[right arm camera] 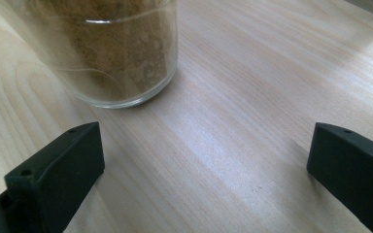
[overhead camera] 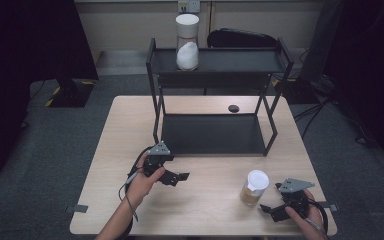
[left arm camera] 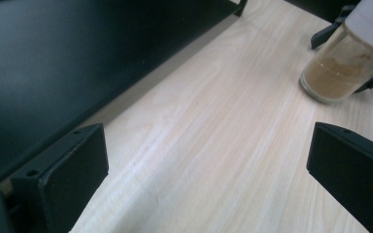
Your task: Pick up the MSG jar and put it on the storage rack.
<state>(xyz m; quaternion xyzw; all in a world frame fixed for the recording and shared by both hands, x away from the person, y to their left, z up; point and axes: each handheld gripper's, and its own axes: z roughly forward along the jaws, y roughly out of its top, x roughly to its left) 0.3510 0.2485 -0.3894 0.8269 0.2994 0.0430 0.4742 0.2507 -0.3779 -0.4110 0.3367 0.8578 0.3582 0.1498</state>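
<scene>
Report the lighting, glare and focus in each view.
High view: sharp table, dark room edges, jar evenly lit. Left gripper view: jar soft and tilted by the camera angle, shelf dull sheen. Right gripper view: jar blurred up close, pale glare on the wood.

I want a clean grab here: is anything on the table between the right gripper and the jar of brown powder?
Nothing visible. The right gripper, jaws open, sits just beside the jar of brown powder; in the right gripper view only bare table lies between its jaws and the jar.
</scene>
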